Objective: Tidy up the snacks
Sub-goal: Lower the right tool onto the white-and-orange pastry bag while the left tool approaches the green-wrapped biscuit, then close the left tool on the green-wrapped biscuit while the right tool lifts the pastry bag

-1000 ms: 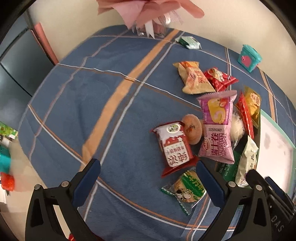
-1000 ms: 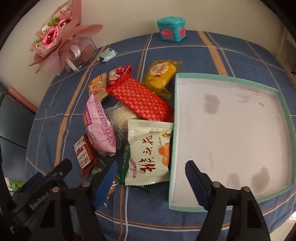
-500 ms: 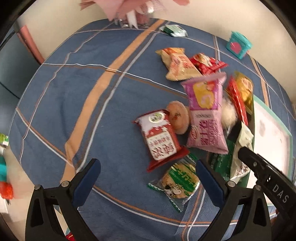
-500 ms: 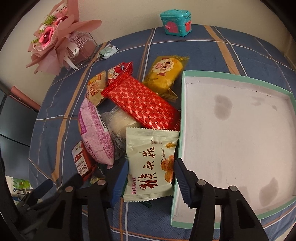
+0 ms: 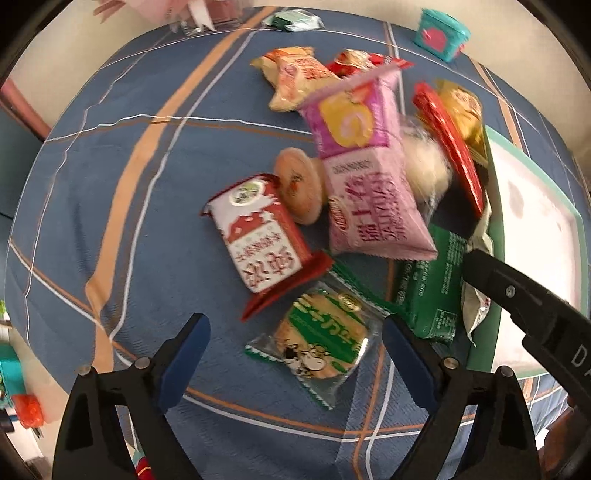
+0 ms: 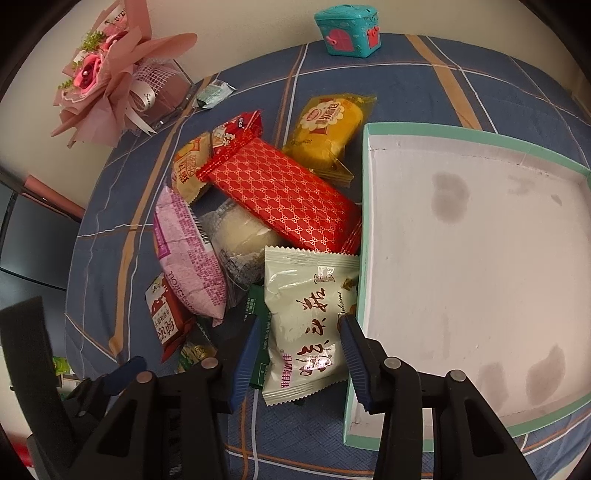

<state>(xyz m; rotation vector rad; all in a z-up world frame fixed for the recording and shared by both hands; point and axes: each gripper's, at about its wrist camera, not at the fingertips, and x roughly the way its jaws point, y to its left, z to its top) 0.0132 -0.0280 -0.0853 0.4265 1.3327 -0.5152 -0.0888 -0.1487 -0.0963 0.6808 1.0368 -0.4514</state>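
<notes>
Snack packets lie heaped on the blue plaid cloth beside a teal-rimmed white tray (image 6: 369, 221). My left gripper (image 5: 293, 325) points down over a clear green cookie packet (image 5: 321, 347). Its jaws are closing, and the packet lies between the pads untouched. Beyond it are a red-and-white packet (image 5: 258, 247) and a pink packet (image 5: 365, 192). My right gripper (image 6: 300, 323) is closing on a pale green packet (image 6: 306, 295) next to the tray's left wall, with its pads against both sides. A dark green packet (image 6: 256, 310) lies under it.
Also in the heap are a long red packet (image 6: 280, 192), a yellow one (image 6: 325, 125), an orange one (image 6: 188, 162) and a whitish bun (image 6: 240, 232). A pink bouquet (image 6: 110, 81), a small mint packet (image 6: 212, 92) and a teal box (image 6: 347, 29) stand at the far edge.
My left gripper has sunk and moved over the cookie packet, its jaws a little narrower. The right jaws have drawn in from wide apart onto the pale green packet.
</notes>
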